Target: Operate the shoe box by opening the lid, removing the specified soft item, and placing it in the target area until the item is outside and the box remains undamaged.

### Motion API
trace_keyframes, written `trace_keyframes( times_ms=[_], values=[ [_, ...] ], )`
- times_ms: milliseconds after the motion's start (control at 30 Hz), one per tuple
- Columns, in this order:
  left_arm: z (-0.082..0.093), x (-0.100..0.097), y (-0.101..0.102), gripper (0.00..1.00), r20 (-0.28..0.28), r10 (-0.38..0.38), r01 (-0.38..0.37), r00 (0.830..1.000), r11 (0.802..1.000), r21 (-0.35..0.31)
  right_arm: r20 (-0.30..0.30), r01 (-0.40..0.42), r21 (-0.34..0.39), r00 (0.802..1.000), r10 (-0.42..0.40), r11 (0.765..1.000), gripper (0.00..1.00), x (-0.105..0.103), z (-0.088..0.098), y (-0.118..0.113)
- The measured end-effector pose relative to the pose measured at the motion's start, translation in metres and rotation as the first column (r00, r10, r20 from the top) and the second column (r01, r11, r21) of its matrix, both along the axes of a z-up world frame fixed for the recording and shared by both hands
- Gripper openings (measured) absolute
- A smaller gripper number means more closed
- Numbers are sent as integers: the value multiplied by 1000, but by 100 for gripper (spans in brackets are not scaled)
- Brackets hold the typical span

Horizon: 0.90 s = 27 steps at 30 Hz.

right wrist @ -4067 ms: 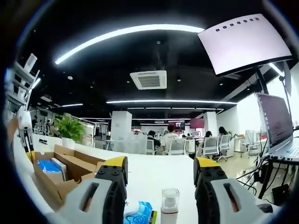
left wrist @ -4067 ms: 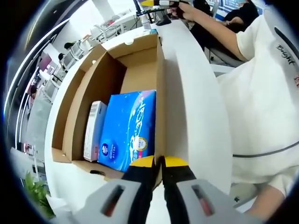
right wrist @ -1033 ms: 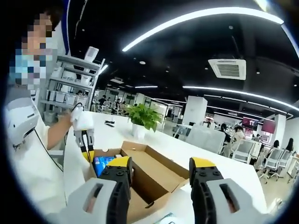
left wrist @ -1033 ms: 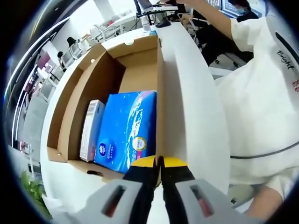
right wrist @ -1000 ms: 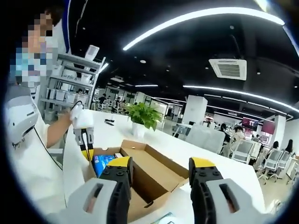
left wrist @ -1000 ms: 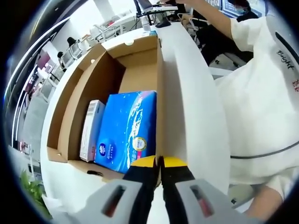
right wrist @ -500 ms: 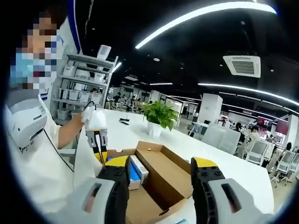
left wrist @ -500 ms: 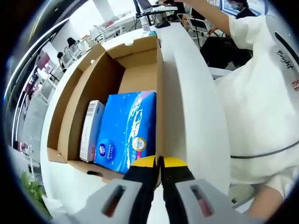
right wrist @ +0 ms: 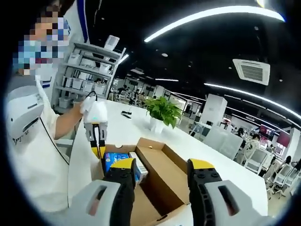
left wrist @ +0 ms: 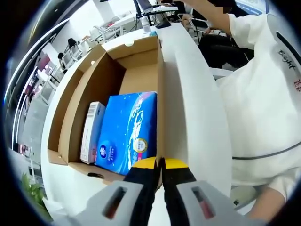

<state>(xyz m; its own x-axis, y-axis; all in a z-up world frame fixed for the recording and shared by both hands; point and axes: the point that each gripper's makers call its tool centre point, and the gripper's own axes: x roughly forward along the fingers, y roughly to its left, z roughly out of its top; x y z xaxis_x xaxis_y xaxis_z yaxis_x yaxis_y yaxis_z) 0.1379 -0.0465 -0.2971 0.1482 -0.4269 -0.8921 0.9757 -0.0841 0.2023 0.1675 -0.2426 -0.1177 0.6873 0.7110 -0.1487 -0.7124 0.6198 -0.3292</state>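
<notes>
Since the frames of a second ago, the right gripper's camera has been swung further toward the shoe box [right wrist: 155, 174], so that the box is now seen closer and more from above; the left gripper view is almost unchanged.

The left gripper [left wrist: 160, 163] is held with its yellow-tipped jaws pressed together on the upright lid [left wrist: 161, 101] of the box, at the lid's near corner. In the right gripper view the same gripper [right wrist: 98, 149] is seen coming down onto that edge of the box, with a person's hand [right wrist: 89, 107] above it.

The right gripper [right wrist: 162, 165] is held wide apart with nothing between its jaws, above the near end of the open box.

Inside the box, a blue soft tissue pack [left wrist: 128, 129] is seen lying flat against the wall nearest the left gripper, and a narrow white carton [left wrist: 92, 130] is set just beside it on the far side. The rest of the box floor is bare cardboard. The box is placed on a white table [left wrist: 197, 108]. A potted plant [right wrist: 162, 113] is seen further along the table, well apart from the box.
</notes>
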Motion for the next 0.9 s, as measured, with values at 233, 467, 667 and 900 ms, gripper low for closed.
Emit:
trace_keyframes(
  times_ms=[233,467,667,900],
  values=[
    [0,0,0,3,0,-1,1,1000,1000,-2,-25,-30,-26,999,29,999,44,1,-10,11],
    [0,0,1,3,2,-3,3,1000,1000,-2,-34,-38,-72,999,36,997,41,3,-20,16],
    [0,0,1,3,1,-3,3,1000,1000,-2,-53,-59,-89,997,55,994,41,5,-25,23],
    [0,0,1,3,1,-4,4,1000,1000,-1,-101,-84,-77,992,76,993,41,13,-34,23]
  ],
)
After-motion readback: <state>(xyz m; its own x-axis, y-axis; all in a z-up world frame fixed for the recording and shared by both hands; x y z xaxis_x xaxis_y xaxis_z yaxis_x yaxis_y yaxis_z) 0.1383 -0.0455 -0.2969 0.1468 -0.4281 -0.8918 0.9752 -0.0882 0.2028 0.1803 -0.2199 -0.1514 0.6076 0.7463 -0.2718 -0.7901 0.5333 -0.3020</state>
